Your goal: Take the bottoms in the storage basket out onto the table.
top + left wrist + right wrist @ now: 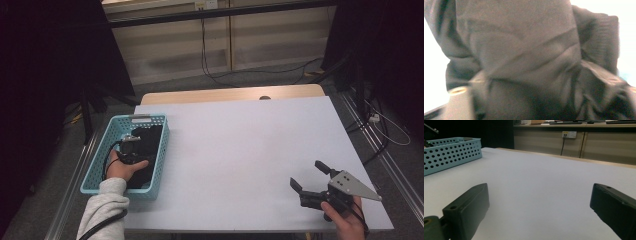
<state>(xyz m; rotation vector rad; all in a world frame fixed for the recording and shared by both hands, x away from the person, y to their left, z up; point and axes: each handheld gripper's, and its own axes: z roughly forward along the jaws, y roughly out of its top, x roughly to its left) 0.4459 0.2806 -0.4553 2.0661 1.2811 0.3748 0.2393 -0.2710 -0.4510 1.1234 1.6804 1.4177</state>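
Item 1, dark cloth [148,140]: a black, crumpled fabric piece lying inside the basket, at about 9 o'clock on the table. In the left gripper view the cloth [524,55] bunches up in folds right against the lens, so the tongs are buried in it.

Item 2, basket [97,167]: light blue, perforated walls, standing at the table's left edge. Its long side runs from 6 to 12 o'clock. Likely serves as the holding bin from which the cloth is to be drawn.

Item 3, left gripper [131,146]: pushed down into the basket, hand [122,169] behind it, nose toward 12 o'clock. Jaws stand partway apart with fabric between them. Whether the pads already press on the cloth cannot be told through the blur.

Item 4, right gripper [309,177]: parked near 5 o'clock on the table, nose toward 10 o'clock, jaws wide and bare, with nothing between the fingers [466,207]. Judged to be waiting clear of the work until the cloth comes out.

Item 5, table [240,150]: pale top, bare across its middle, presumably left free as the laying-out area
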